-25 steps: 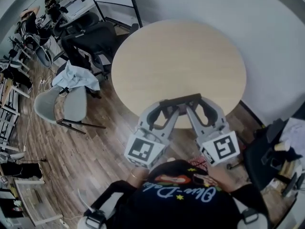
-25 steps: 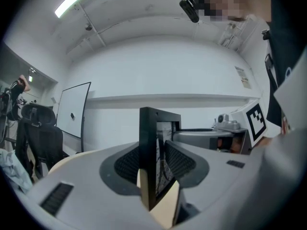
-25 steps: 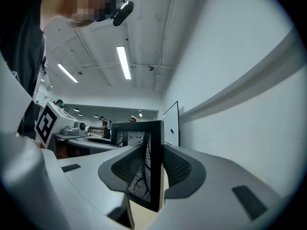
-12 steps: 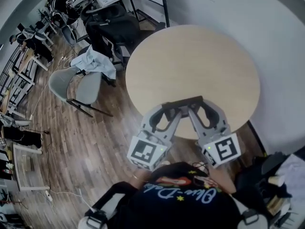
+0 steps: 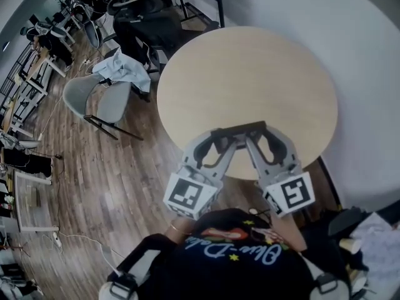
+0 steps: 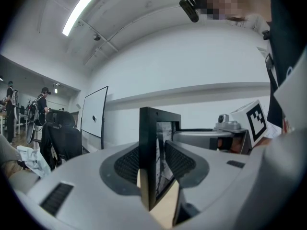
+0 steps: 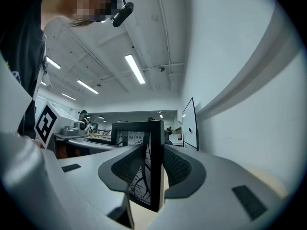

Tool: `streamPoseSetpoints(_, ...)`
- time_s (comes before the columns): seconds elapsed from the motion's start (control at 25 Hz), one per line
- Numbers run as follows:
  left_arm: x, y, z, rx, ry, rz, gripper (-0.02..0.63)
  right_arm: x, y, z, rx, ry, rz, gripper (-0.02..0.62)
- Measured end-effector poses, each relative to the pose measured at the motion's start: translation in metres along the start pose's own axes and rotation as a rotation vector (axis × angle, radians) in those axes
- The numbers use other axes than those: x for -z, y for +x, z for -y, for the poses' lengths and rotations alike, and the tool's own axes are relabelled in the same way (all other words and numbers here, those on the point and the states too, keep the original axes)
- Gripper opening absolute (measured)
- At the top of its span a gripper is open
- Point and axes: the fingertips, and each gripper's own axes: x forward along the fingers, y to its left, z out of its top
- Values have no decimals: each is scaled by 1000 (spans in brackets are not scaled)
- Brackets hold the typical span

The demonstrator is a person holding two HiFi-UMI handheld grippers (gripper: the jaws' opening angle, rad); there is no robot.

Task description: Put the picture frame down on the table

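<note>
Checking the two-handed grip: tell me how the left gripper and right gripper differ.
The left gripper clamps the picture frame's left end; the right gripper clamps its right end. The left gripper slants in from the left, the right gripper from the right. The left marker cube and right marker cube bear different patterns. Both are shut on the frame, held upright above the round table.

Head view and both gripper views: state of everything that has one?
picture frame: upright, held at both ends over the table's near edge, not laid down
left gripper: shut on one end of the frame
right gripper: shut on the other end
table: frame not yet lying on it
grey chair: standing apart from the table, pale cloth draped on it
</note>
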Motion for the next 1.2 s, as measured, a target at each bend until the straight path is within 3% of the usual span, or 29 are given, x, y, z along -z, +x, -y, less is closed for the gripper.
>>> streamPoseSetpoints(0.72,9,40,89,26,-10,-21,132,7,-80,54,17,10,-14,112)
streamPoseSetpoints(1.2,10,67,111,94,35,-40,132,12,-100,82,81,27,7,112)
